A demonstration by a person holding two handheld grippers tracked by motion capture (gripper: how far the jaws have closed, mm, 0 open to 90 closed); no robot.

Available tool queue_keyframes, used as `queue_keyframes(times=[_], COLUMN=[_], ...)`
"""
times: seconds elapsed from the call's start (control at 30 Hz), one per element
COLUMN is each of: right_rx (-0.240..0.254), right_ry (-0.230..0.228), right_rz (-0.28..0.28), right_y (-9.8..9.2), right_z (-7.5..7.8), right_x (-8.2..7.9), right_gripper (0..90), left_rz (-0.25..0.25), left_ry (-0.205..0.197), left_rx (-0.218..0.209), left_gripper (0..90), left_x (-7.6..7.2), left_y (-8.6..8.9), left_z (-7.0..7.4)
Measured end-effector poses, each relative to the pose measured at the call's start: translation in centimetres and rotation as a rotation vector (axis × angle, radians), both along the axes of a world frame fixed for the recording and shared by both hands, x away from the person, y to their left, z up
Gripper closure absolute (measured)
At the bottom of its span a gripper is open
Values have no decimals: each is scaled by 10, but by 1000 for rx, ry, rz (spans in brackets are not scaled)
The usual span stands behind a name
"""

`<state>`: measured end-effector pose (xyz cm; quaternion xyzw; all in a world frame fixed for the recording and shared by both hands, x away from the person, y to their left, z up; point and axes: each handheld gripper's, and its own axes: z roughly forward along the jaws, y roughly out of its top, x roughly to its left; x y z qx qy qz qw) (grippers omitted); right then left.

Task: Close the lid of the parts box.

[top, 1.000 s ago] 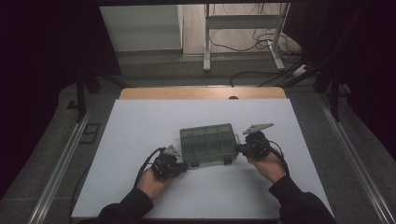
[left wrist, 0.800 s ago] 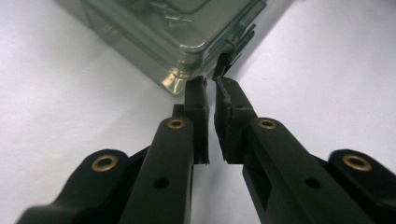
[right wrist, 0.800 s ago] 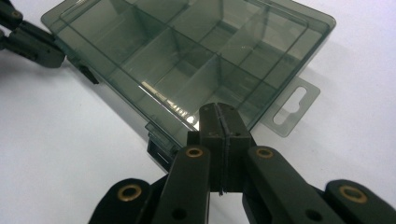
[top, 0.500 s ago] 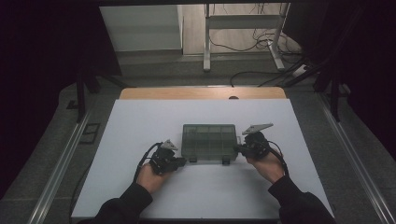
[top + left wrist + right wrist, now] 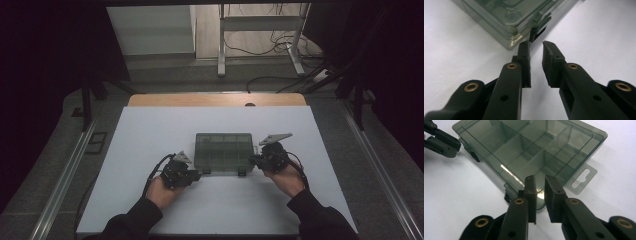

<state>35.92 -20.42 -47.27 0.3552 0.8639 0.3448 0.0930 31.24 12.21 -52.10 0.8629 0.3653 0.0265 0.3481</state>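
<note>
**Both tongs slack at the front corners of a smoky compartment box**

A translucent grey compartment box (image 5: 223, 152) lies flat on the white tabletop (image 5: 150, 135), just below the middle of the high view, its lid closed and its dividers showing through the plastic. Two small dark latches (image 5: 241, 173) sit on the edge nearest the bottom of the frame.

The left tongs (image 5: 196, 175) are at the box's lower left corner, held in the person's left hand (image 5: 162, 189). In the left gripper view the box (image 5: 509, 17) fills the upper left of the frame and the left tongs (image 5: 536, 44) point at its corner beside a dark latch (image 5: 536, 31). Their jaws have just been opening – a narrow gap of bare tabletop shows between the pads and nothing lies in it. The left jaw tip sits right at the latch; whether it touches I cannot tell.

The right tongs (image 5: 254, 159) are at the box's right end, in the right hand (image 5: 282, 177). In the right gripper view the right tongs (image 5: 541, 178) hover at the near edge of the box (image 5: 531, 152), with the hang tab (image 5: 581, 178) to their right. These jaws too have just been opening – released, a slim gap between the pads, gripping nothing. The left tongs (image 5: 446, 141) show in the upper left of that frame, at the box's far corner.
</note>
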Motion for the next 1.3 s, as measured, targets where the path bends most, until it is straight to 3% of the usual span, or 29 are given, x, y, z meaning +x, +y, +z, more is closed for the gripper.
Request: queue_keyframes(times=[0.3,0.73,1.3], right_rx=[-4,43,72], right_ry=[-19,-37,-58], right_rz=[-4,-13,-27], right_y=[-1,-10,-18], right_z=[6,14,18], right_x=[-7,-18,-31], right_gripper=[683,594,475], left_rz=[8,14,12], left_ry=[-15,-35,-55], left_rx=[-15,-20,-26], left_gripper=[662,538,445], left_x=[-6,-13,-19], left_y=[3,11,21], left_z=[8,15,23])
